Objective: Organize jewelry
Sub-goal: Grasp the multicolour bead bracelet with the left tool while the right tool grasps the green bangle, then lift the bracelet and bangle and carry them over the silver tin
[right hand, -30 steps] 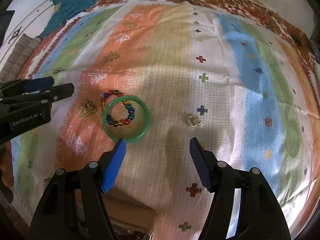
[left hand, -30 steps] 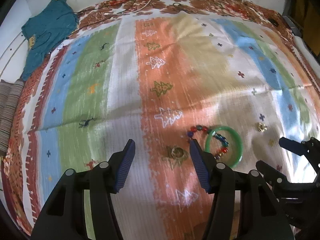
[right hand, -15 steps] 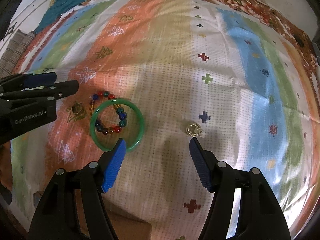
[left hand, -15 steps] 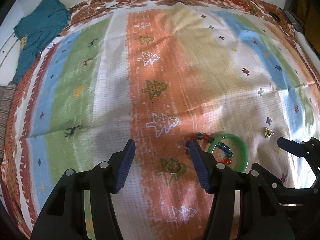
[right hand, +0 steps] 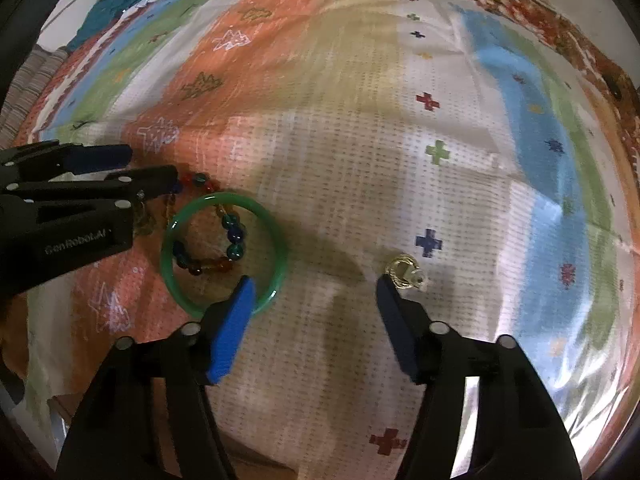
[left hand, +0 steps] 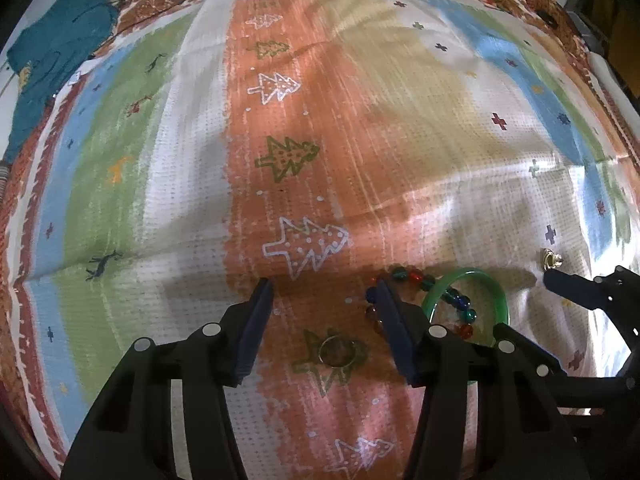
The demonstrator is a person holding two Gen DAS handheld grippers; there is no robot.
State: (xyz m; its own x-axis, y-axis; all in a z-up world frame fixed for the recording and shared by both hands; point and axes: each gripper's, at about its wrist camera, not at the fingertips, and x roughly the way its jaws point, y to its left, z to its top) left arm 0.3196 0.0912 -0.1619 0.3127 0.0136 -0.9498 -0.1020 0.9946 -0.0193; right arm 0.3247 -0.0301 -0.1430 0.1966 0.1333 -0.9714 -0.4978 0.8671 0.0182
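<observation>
Both grippers have descended toward the striped patterned cloth (left hand: 192, 168). Left gripper (left hand: 324, 300): jaws apart and empty, straddling the thin gold ring (left hand: 338, 353) so a closing stroke could capture it. Right gripper (right hand: 314, 292): jaws have just been closing, nothing between them; its right tip is just beside the small gold earring (right hand: 405, 273). Farther out, the green bangle (right hand: 224, 254) overlaps the multicoloured bead bracelet (right hand: 231, 236).
</observation>
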